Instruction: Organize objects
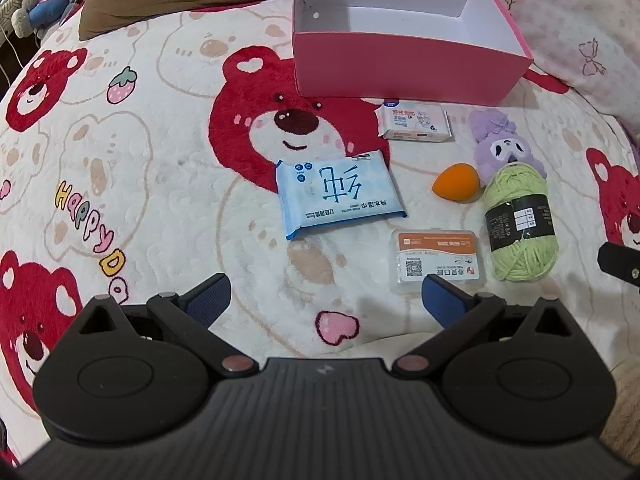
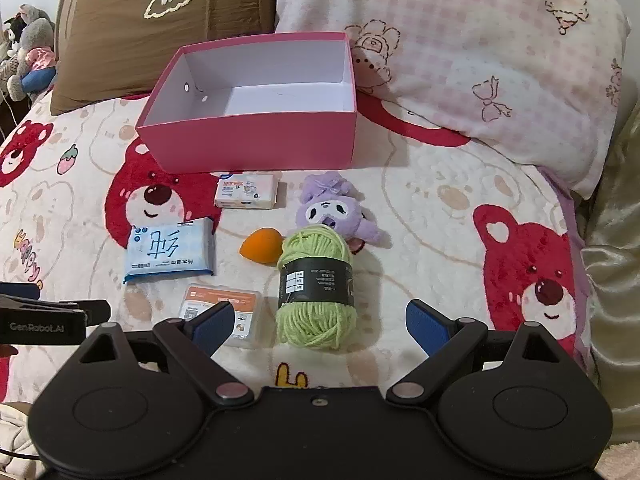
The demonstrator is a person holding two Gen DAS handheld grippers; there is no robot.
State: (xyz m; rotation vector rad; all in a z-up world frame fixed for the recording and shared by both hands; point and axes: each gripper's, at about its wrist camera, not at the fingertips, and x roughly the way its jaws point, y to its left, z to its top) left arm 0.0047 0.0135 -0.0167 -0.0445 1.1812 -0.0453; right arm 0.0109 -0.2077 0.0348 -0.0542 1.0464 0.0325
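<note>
Yarn (image 2: 316, 286) between spread right tongs (image 2: 320, 322)

One pink cardboard box (image 2: 256, 142). Two wet-wipe packs: one blue (image 2: 170, 250), one small white (image 2: 246, 191). One clear plastic case (image 2: 224, 310). One orange sponge (image 2: 261, 247). One green yarn skein (image 2: 316, 286). One purple plush toy (image 2: 332, 210).

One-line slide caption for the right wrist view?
Open right gripper faces green yarn beside small items, pink box empty behind.

Both wrist cams low over bed, facing pillows, sharing pink box (image 1: 400, 64) (image 2: 256, 140).
</note>
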